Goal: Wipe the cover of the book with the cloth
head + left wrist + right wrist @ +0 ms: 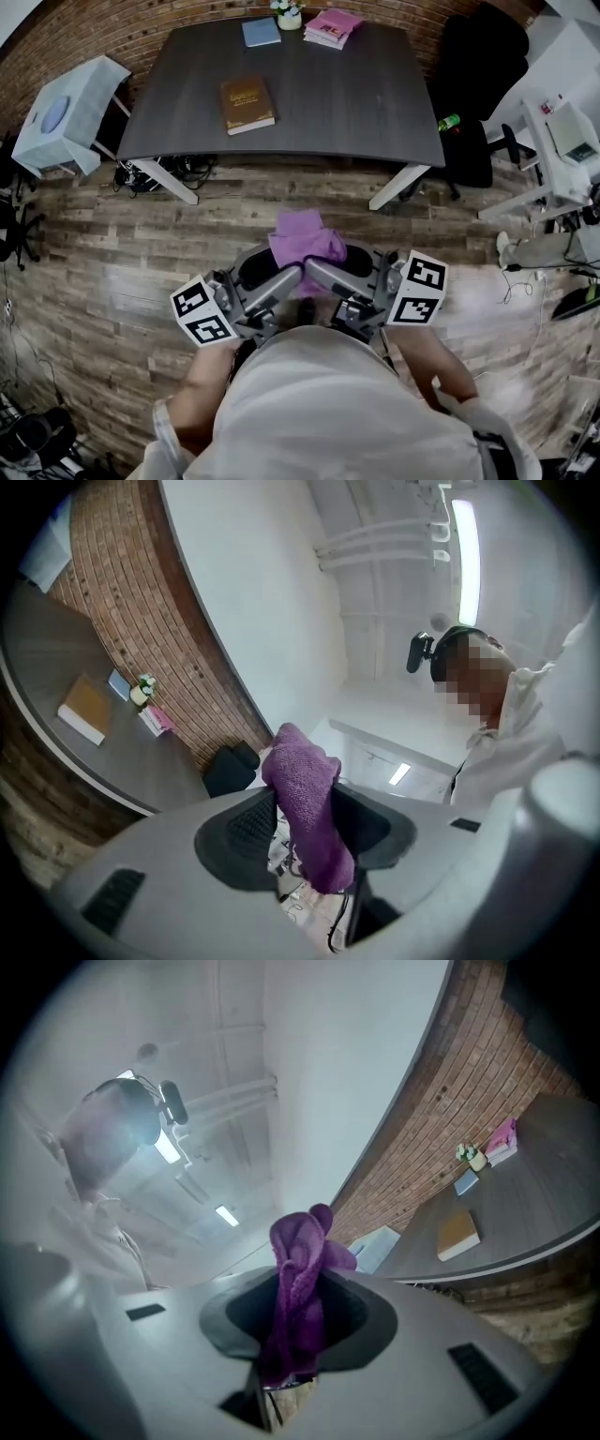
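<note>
Pre-wipe step. Right gripper [298,1312] pinched the cloth [307,239]; left gripper [305,822] stood spread around it, not clamping. Book [247,104] lay untouched near the table's [356,103] left edge. Next move, likely: carry the cloth over to it.

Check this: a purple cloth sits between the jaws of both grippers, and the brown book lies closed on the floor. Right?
No: the head view shows the brown book lying closed on the dark table, not the floor. About the purple cloth you are right.
</note>
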`<state>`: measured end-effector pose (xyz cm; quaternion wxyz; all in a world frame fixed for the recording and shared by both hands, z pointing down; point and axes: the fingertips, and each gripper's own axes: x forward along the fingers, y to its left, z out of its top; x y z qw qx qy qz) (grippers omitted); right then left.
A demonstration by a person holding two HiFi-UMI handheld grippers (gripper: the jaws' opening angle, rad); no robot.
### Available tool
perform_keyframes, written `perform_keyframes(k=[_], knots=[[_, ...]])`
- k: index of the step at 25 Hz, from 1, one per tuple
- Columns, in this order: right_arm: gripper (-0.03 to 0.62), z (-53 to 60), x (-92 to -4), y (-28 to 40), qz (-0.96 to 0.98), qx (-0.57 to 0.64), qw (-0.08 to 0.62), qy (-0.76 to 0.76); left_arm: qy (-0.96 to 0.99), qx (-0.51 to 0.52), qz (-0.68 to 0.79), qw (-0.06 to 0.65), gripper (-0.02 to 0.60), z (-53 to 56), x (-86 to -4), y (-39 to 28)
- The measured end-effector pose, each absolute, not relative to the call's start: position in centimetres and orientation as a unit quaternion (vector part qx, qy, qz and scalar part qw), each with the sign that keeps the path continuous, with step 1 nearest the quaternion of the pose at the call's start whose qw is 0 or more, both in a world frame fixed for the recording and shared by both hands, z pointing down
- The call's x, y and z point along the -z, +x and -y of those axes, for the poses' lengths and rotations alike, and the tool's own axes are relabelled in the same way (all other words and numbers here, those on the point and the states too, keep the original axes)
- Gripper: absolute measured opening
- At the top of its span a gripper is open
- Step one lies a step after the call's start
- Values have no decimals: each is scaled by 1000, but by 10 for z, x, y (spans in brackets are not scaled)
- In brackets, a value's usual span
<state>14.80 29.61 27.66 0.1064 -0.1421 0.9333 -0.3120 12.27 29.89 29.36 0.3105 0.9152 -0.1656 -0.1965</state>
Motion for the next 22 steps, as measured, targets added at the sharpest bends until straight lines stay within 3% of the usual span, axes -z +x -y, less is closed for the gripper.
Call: perform_keyframes(k=[3, 8, 12, 17, 22], knots=[[104, -298, -281, 154, -927, 337, 115, -117, 914, 203, 155, 315, 163, -303, -295, 130], [104, -300, -283, 160, -915, 372, 134, -73, 910, 216, 145, 322, 162, -307, -296, 138], [105, -299, -288, 157, -916, 373, 129, -65, 908, 220, 159, 320, 120, -306, -299, 133], [218, -284, -290, 149, -910, 383, 134, -82, 900, 230, 189, 318, 106, -292, -302, 114], [239, -252, -303, 148, -913, 366, 117, -137, 901, 209, 234, 300, 106, -258, -316, 83]])
